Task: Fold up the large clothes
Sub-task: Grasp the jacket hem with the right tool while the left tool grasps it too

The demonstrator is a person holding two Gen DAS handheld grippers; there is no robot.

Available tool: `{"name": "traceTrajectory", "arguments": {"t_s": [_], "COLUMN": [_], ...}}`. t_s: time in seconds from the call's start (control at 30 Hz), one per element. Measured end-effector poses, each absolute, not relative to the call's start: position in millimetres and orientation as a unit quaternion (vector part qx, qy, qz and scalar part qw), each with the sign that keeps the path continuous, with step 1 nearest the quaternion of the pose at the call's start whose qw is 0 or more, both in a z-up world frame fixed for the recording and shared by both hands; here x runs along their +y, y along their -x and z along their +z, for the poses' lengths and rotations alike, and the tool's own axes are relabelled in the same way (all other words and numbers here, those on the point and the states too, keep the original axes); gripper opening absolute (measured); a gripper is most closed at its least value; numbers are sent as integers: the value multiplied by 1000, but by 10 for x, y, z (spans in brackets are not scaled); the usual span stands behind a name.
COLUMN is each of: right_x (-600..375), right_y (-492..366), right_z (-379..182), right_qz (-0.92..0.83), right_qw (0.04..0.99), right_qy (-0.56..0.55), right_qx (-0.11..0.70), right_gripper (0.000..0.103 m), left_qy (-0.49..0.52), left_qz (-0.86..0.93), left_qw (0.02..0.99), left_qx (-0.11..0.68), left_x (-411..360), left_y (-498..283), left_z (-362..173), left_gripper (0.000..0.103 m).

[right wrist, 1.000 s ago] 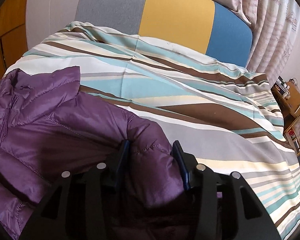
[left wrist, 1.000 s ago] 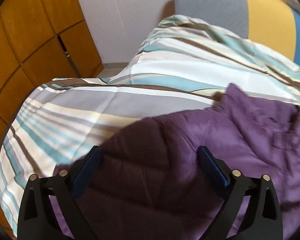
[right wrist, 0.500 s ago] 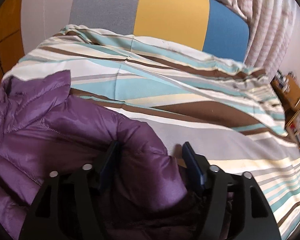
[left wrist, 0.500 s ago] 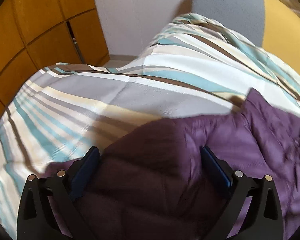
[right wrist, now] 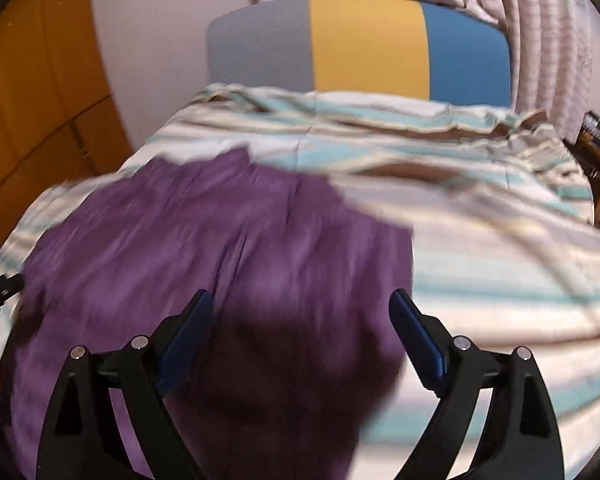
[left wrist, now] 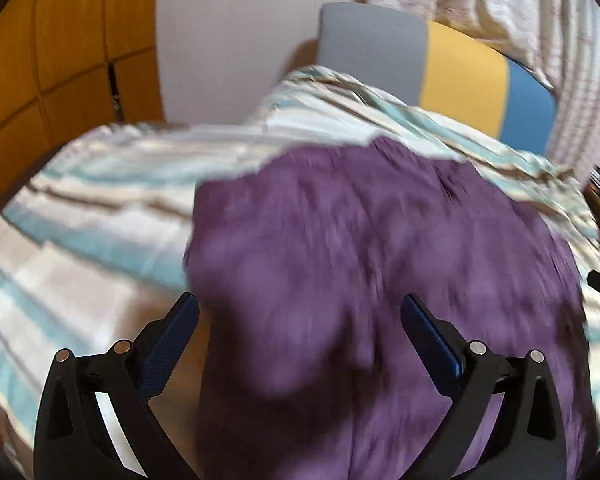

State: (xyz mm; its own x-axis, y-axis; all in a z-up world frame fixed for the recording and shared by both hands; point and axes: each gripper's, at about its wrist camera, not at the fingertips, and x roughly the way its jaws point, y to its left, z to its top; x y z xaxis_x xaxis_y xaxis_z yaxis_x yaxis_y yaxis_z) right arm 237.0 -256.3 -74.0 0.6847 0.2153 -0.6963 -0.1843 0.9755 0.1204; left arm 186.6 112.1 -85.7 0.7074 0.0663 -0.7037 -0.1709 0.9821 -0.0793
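Both fingers [left wrist: 432,340] spread, purple jacket [left wrist: 360,260] lying between, untouched.

Purple jacket [left wrist: 380,260] on a teal, brown, cream striped bedcover [right wrist: 480,240].

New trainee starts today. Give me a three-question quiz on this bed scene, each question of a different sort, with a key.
1. True or false: the purple jacket lies on the striped bedspread.
2. Multiple choice: from left to right in the right wrist view, the headboard panels are: A) blue, yellow, grey; B) grey, yellow, blue; C) yellow, grey, blue.
3. Fill in: in the left wrist view, the curtain hangs behind the ____.

Key
1. True.
2. B.
3. Headboard.
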Motion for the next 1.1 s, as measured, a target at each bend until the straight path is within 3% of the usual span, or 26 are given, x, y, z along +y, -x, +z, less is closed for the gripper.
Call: {"name": "traceTrajectory", "arguments": {"t_s": [0.2, 0.53, 0.63, 0.83, 0.93, 1.0, 1.07, 1.1], "right_x": [-2932, -3372, -3340, -3123, -3007, -2965, -2968, -2985], "right_y": [-1413, -366, -180, -43, -26, -23, -25, -36], "right_z": [-1008, -1251, -1255, -1327, -1352, -1341, -1321, -1301], "right_qz": [107, 129, 153, 196, 207, 219, 223, 224], "right_qw": [896, 869, 861, 848, 848, 850, 853, 855], "right_qy": [-31, -62, -68, -51, -45, -39, -46, -56], "right_qx": [430, 474, 481, 490, 486, 478, 469, 464], "right_gripper": [72, 67, 61, 41, 27, 13, 10, 9], "left_qy": [55, 108, 110, 86, 93, 95, 106, 113], "left_qz": [72, 43, 34, 11, 3, -11, -30, -36], "left_qw": [915, 903, 903, 904, 902, 900, 898, 898], "left_qx": [394, 414, 414, 419, 421, 425, 426, 425], "left_x": [1254, 1383, 1365, 1228, 1190, 1159, 1148, 1147], "left_y": [-982, -205, -41, 136, 179, 195, 192, 185], "left_z": [-1070, -1308, -1336, -1364, -1353, -1328, -1279, -1252], "left_gripper": [100, 100, 97, 80, 66, 42, 18, 13]}}
